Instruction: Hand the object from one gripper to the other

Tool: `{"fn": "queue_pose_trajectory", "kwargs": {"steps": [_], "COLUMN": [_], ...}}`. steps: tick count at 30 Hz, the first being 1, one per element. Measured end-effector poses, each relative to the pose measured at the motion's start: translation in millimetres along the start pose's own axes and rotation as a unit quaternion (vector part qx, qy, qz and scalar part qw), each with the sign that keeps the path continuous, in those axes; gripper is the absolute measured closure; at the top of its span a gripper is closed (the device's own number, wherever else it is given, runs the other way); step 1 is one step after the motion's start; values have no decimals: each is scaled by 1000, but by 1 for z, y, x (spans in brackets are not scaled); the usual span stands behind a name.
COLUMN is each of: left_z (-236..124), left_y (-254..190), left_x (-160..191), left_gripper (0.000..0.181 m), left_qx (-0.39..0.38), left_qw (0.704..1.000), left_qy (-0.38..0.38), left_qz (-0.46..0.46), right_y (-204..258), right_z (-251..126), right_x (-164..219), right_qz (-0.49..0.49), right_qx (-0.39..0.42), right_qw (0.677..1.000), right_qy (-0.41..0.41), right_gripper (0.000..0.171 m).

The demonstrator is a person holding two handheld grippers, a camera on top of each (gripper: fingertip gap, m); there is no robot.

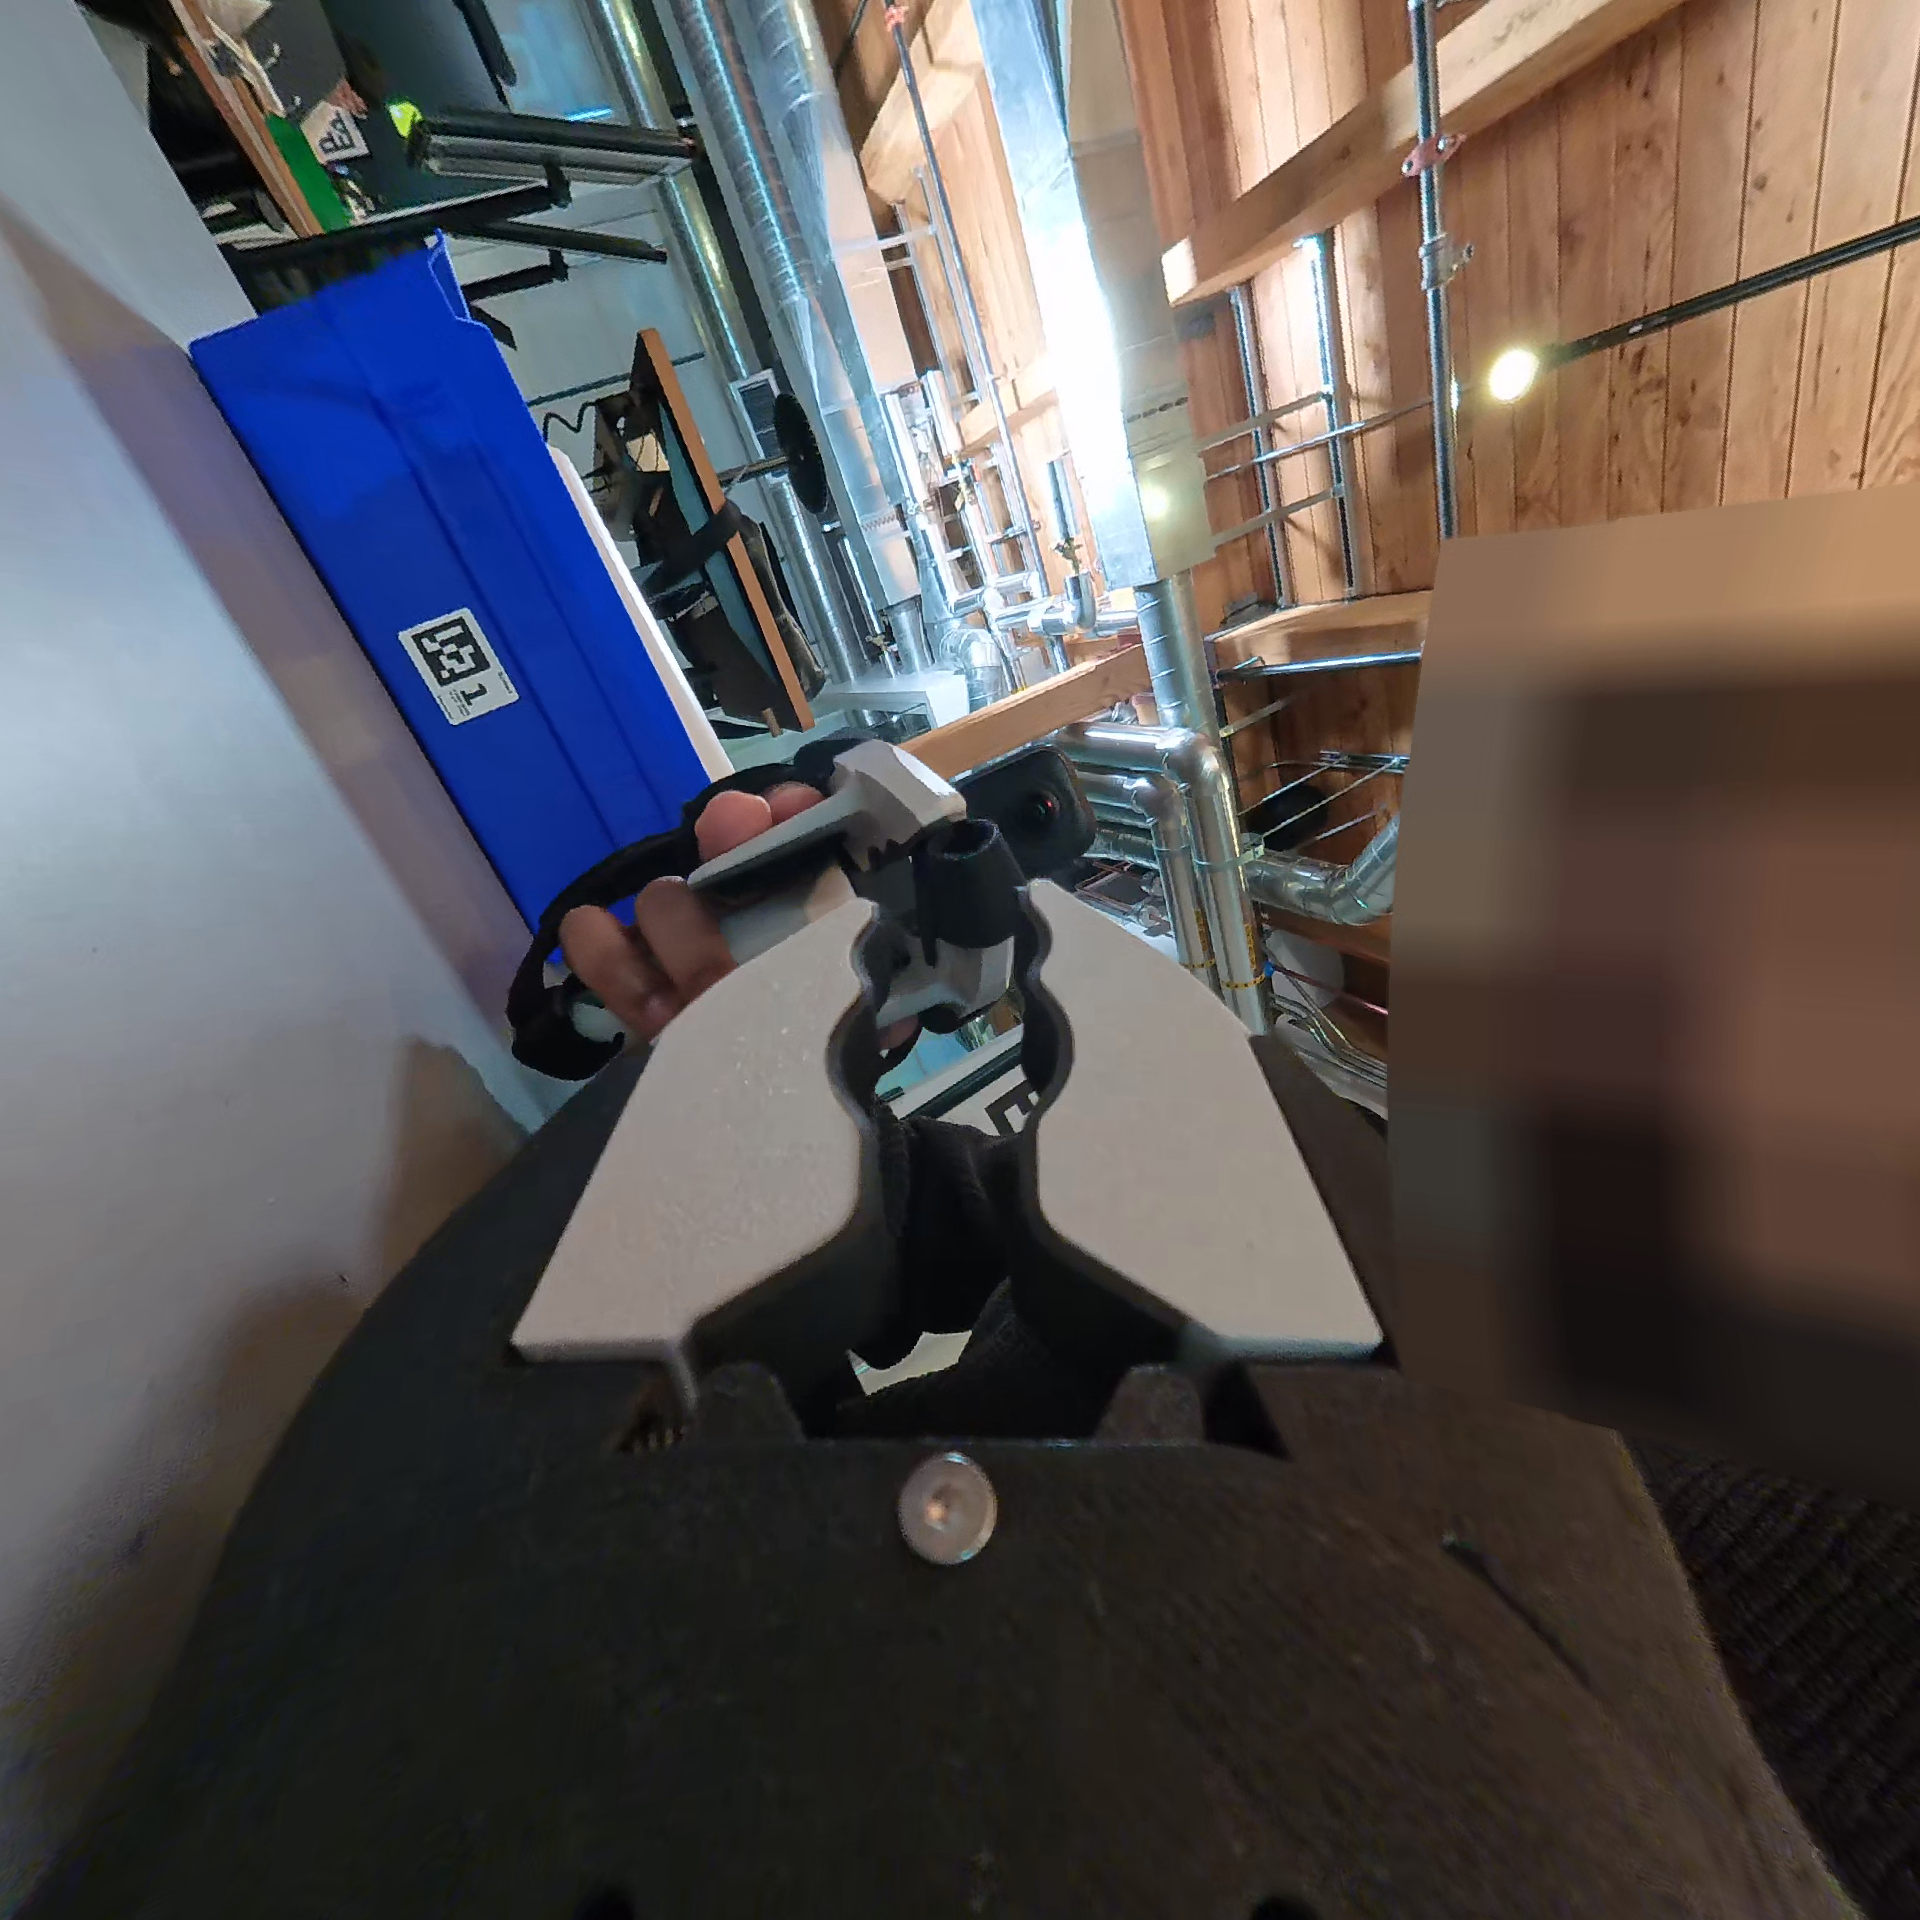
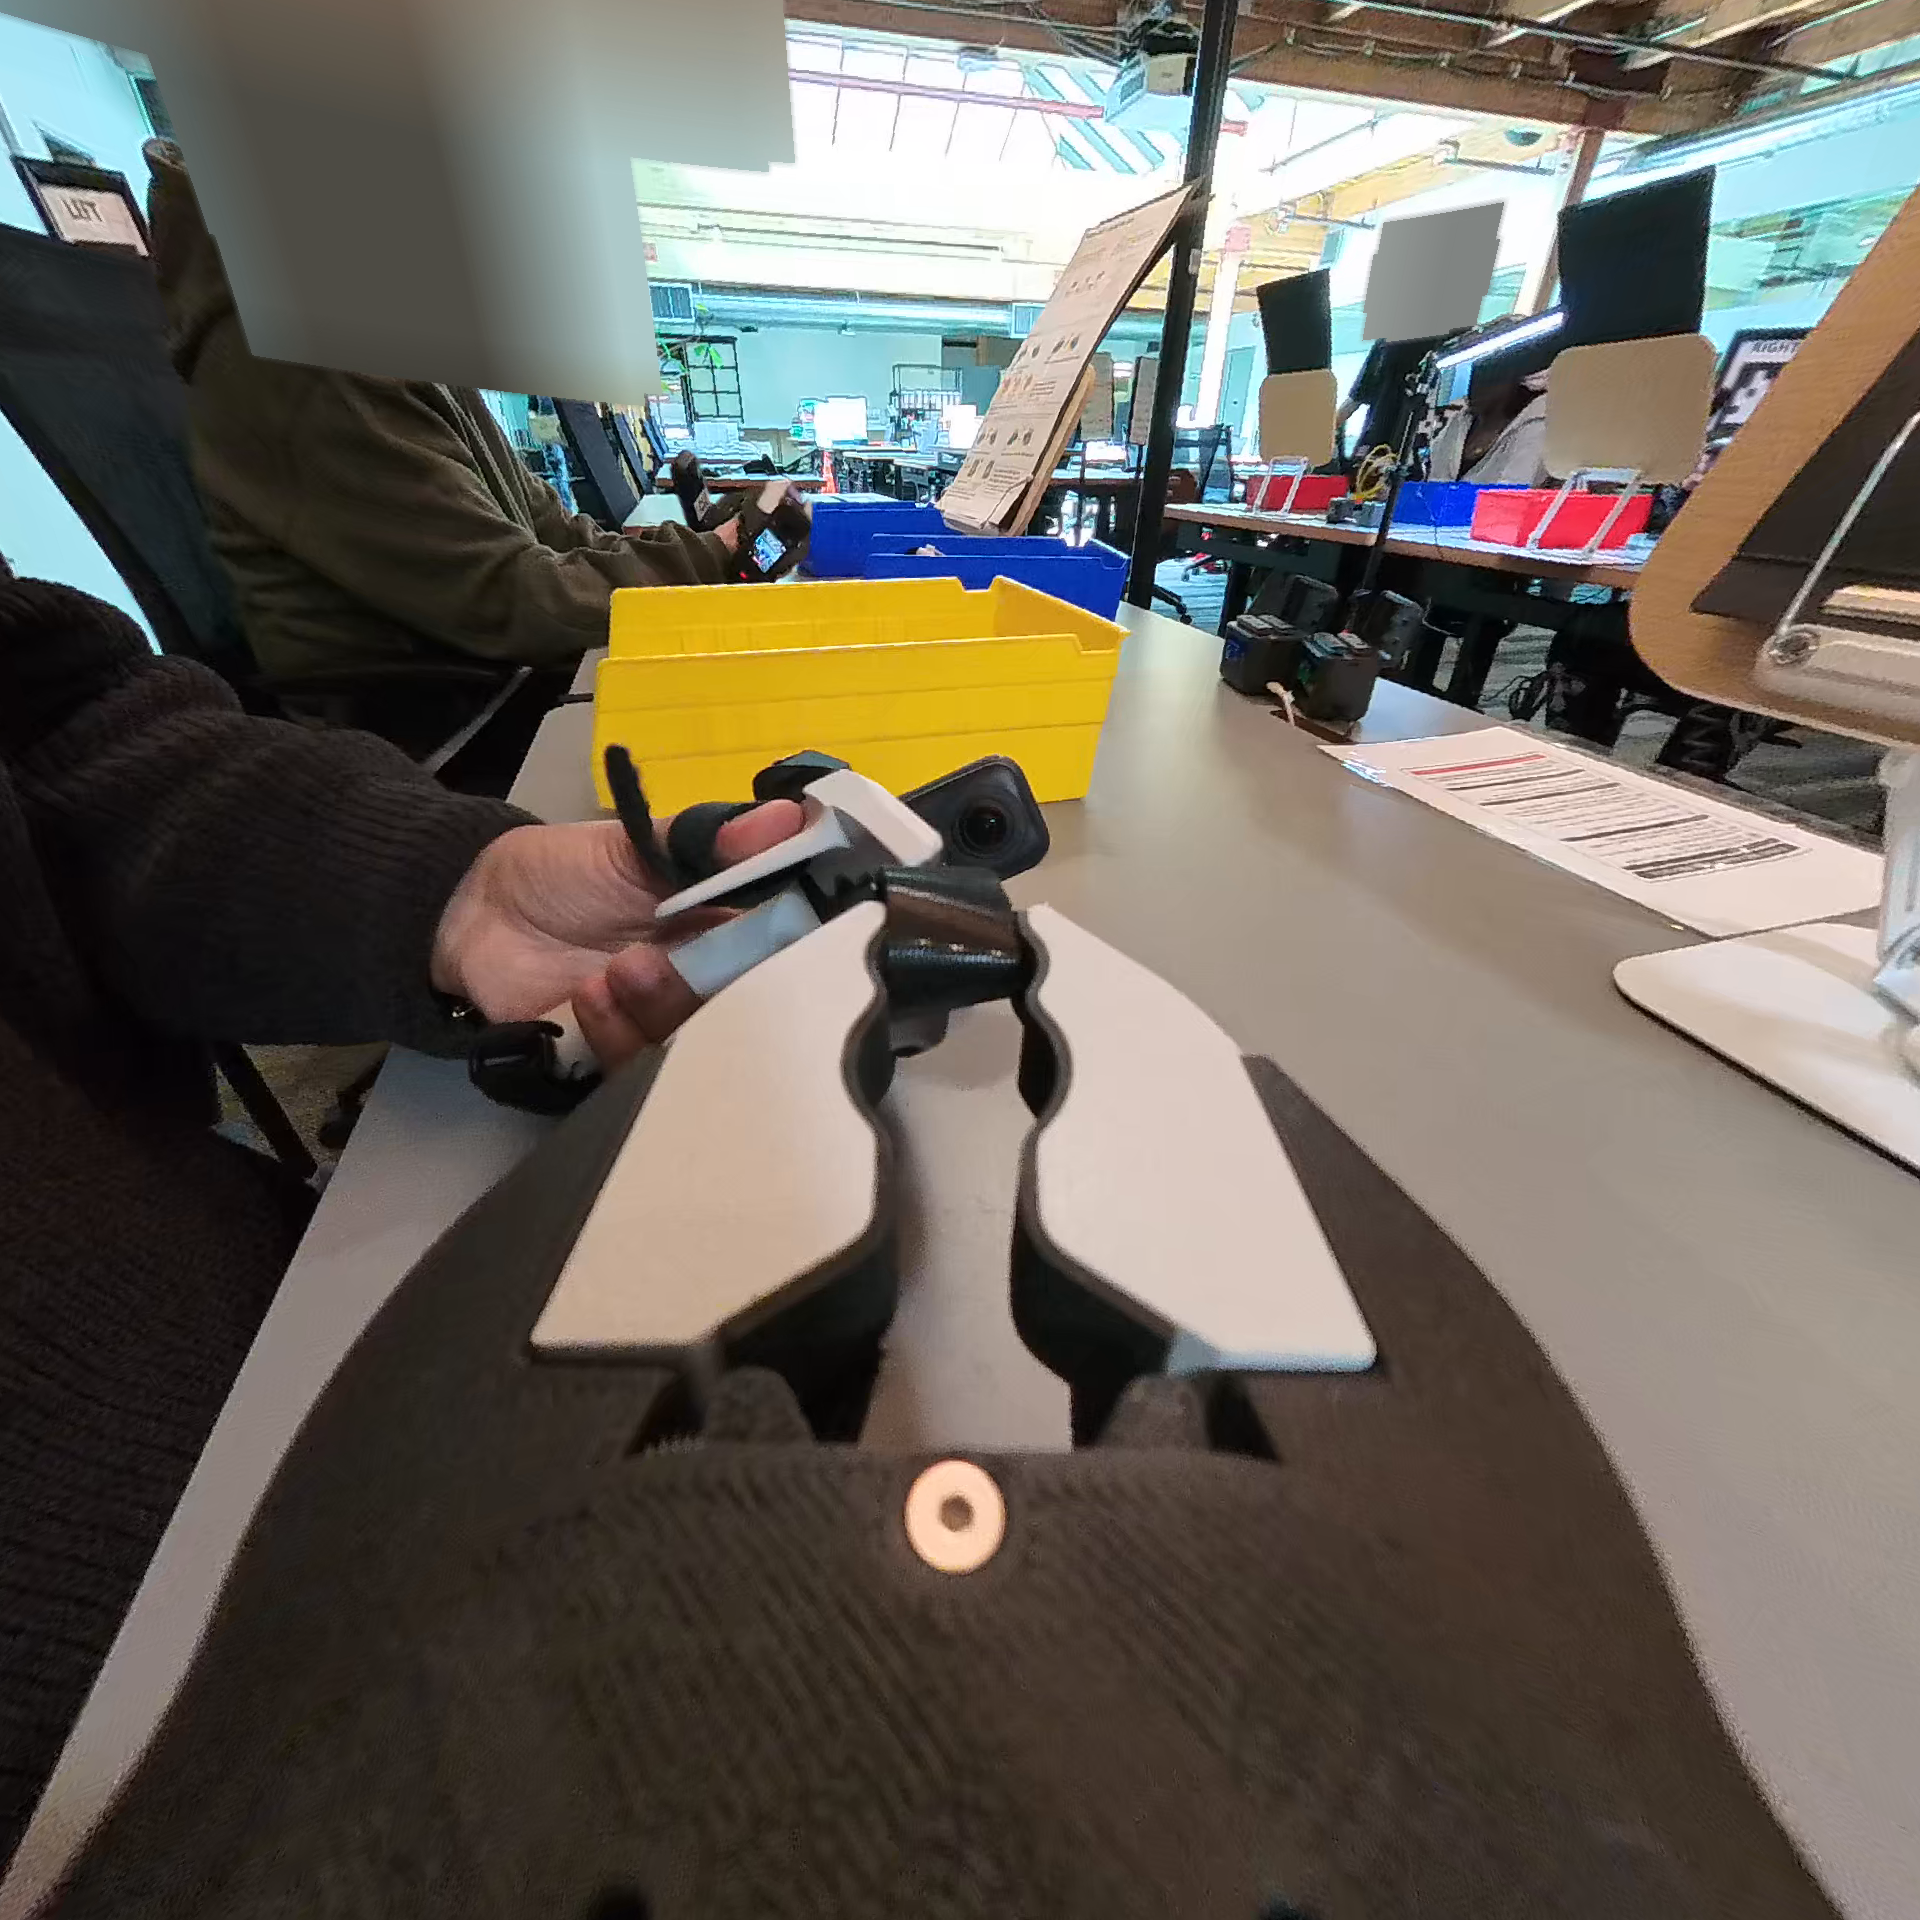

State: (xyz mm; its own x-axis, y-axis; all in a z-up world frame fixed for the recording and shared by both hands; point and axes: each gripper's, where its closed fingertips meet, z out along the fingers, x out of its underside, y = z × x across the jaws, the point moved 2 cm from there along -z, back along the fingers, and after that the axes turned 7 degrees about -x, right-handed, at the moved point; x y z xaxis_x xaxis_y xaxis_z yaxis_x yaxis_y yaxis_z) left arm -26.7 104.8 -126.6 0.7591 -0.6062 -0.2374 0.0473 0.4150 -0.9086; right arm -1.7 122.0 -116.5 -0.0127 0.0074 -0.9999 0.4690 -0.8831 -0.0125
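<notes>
Yellow bin [image 2: 852,675] only beyond right claw [image 2: 951,961]

Open-plan workshop or lab: rows of worktops [image 2: 1351,935] beyond the claw, yellow bin [image 2: 852,686] just ahead, blue [image 2: 966,551] and red bins [image 2: 1558,516] farther off, monitors [image 2: 1631,270], exposed ducts [image 1: 790,260] overhead.

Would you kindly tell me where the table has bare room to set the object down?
Bare table lies between the yellow bin and the printed sheet. Crowded: black devices behind, white stand base right.
</notes>
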Motion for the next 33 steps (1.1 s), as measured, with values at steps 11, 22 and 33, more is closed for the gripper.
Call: {"fn": "queue_pose_trajectory", "kwargs": {"steps": [11,22,33], "left_z": [3,-3,-5], "left_y": [15,38,41], "left_x": [7,10,13], "left_gripper": [145,134,154], "left_qx": [-98,-258,-271], "left_qw": [993,943,937], "left_qy": [30,73,88], "left_qz": [61,198,202], "right_y": [-14,-7,1], "right_z": [1,9,13], "right_x": [24,51,56], "right_qz": [-53,-172,-271], "right_qx": [69,94,120], "right_qw": [990,946,898], "right_qy": [110,260,325], "right_gripper": [151,151,148]}}
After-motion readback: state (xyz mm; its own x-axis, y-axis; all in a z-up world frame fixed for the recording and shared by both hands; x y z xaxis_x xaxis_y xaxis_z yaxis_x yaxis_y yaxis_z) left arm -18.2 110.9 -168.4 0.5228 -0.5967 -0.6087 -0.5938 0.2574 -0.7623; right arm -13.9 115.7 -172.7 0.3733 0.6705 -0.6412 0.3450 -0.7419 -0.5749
